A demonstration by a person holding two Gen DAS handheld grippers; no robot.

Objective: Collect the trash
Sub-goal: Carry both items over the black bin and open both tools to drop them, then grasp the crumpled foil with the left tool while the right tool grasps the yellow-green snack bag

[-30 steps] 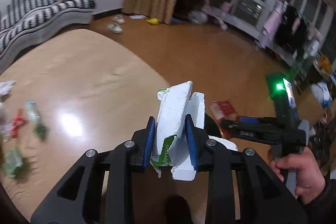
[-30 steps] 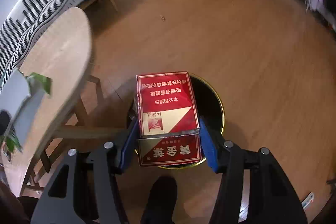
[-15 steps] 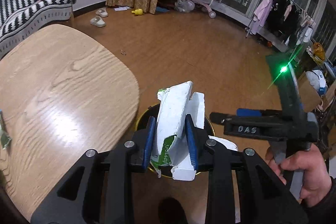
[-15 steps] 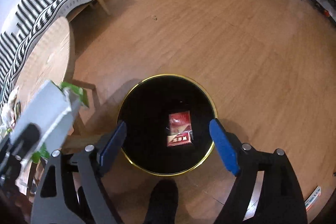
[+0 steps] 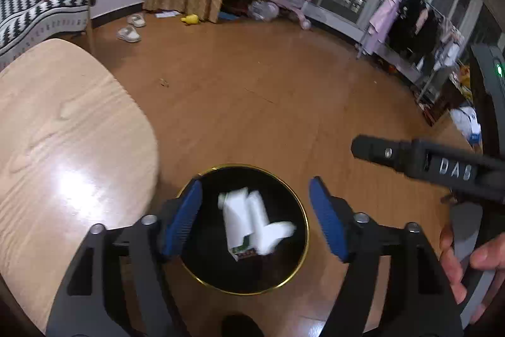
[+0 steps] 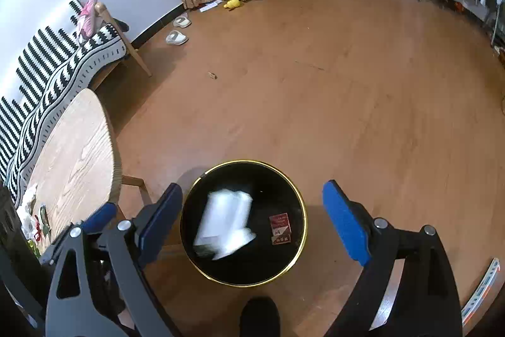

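Left wrist view, left gripper (image 5: 255, 217): jaws were found spread, having just been opening; nothing was pinched between the blue pads (image 5: 184, 220).
Left wrist view, white carton (image 5: 249, 220): was seen blurred, loose over the mouth of the bin, between the pads but apart from both; a green printed corner was noted at its lower end.
Left wrist view, bin (image 5: 284, 280): a black round bin with a gold rim was recorded on the wooden floor (image 5: 268, 90), just beside the corner of the table (image 5: 63, 131).
Left wrist view only, right gripper (image 5: 378, 151): one black finger was seen from the side at the right edge, with the hand (image 5: 467, 261) on its handle; its jaw state could not be told from this view.
Right wrist view, right gripper (image 6: 252, 217): jaws were found spread wide, having just been opening; nothing was held between them.
Right wrist view only, red pack (image 6: 280, 228): was seen lying at the bottom of the bin (image 6: 202, 270), right of the blurred white carton (image 6: 225, 225).
Right wrist view only, table litter (image 6: 31, 220): small scraps were noted at the near end of the table (image 6: 79, 153).
Right wrist view, left gripper (image 6: 94, 218): a blue-tipped finger was seen at the lower left.
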